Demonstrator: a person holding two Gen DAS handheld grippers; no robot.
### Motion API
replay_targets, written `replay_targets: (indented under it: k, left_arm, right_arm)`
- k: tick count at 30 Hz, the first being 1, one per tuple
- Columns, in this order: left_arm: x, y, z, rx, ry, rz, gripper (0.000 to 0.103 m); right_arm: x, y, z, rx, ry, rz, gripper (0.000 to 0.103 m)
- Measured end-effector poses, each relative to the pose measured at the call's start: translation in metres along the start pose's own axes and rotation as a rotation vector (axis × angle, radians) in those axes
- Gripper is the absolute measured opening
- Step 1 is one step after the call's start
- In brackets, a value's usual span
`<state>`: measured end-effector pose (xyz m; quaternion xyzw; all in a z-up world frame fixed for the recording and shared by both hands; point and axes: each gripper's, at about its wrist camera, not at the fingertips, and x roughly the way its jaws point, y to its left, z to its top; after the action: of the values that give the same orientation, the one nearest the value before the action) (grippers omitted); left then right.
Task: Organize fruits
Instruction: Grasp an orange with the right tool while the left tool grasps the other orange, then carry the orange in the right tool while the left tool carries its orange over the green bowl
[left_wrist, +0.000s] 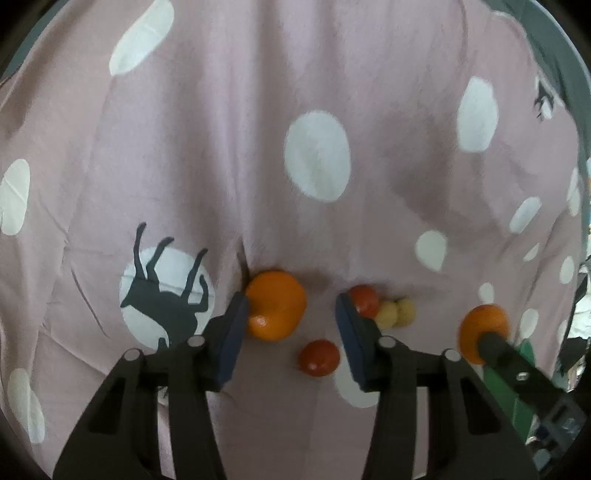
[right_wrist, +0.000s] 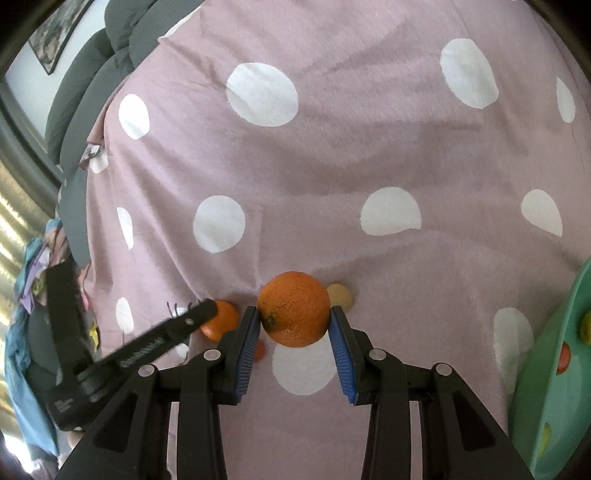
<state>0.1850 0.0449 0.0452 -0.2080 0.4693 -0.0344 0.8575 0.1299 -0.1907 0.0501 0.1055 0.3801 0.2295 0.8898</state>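
Right wrist view shows the right gripper spread around an orange directly between its pads, while the left gripper, also spread, has a second orange beside its left finger.

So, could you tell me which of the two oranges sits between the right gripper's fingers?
The orange framed by the right gripper; the other orange lies apart, beside the left gripper.

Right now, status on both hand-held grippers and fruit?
Right hand-held gripper around orange, contact unclear. Left hand-held gripper open beside second orange. Tomato between fingers.
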Motion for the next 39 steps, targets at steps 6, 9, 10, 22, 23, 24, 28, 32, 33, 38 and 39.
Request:
replay_targets:
  k: [6, 9, 10, 22, 23, 24, 28, 32, 33, 38, 39]
  left_arm:
    - [0.006, -0.004, 0.0, 0.031, -0.028, 0.048, 0.047]
    - [0.012, -0.017, -0.004, 0.065, -0.051, 0.073, 0.047]
    - [0.013, -0.022, -0.006, 0.085, -0.054, 0.085, 0.047]
    - [0.016, -0.032, -0.01, 0.099, -0.026, 0.072, 0.047]
    - [0.013, -0.033, -0.01, 0.094, -0.02, 0.047, 0.047]
    - [0.011, -0.034, -0.011, 0.097, -0.012, 0.013, 0.047]
    - [0.009, -0.048, -0.016, 0.135, 0.039, -0.052, 0.047]
    - [0.007, -0.054, -0.016, 0.151, -0.006, -0.006, 0.047]
    - [0.009, -0.051, -0.015, 0.145, -0.016, 0.023, 0.047]
    - [0.017, -0.026, -0.006, 0.058, 0.02, 0.025, 0.047]
    - [0.018, -0.024, -0.007, 0.057, 0.025, 0.024, 0.047]
  right_arm:
    - [-0.001, 0.003, 0.0, -0.007, 0.001, 0.013, 0.04]
    - [0.002, 0.002, 0.0, -0.007, 0.011, 0.016, 0.04]
    - [0.002, 0.002, 0.001, -0.006, 0.012, 0.017, 0.04]
    - [0.0, 0.001, 0.001, 0.0, 0.018, 0.01, 0.04]
    - [0.0, 0.001, 0.001, 0.001, 0.017, 0.01, 0.04]
    - [-0.001, 0.001, 0.001, 0.004, 0.016, 0.012, 0.04]
    - [-0.003, 0.003, 0.002, -0.005, 0.011, 0.022, 0.04]
    - [-0.005, 0.003, 0.002, -0.009, 0.007, 0.017, 0.04]
    - [-0.005, 0.003, 0.002, -0.008, 0.008, 0.019, 0.04]
    - [-0.005, 0.006, 0.003, -0.016, 0.006, 0.028, 0.04]
    - [-0.005, 0.007, 0.003, -0.018, 0.006, 0.026, 0.04]
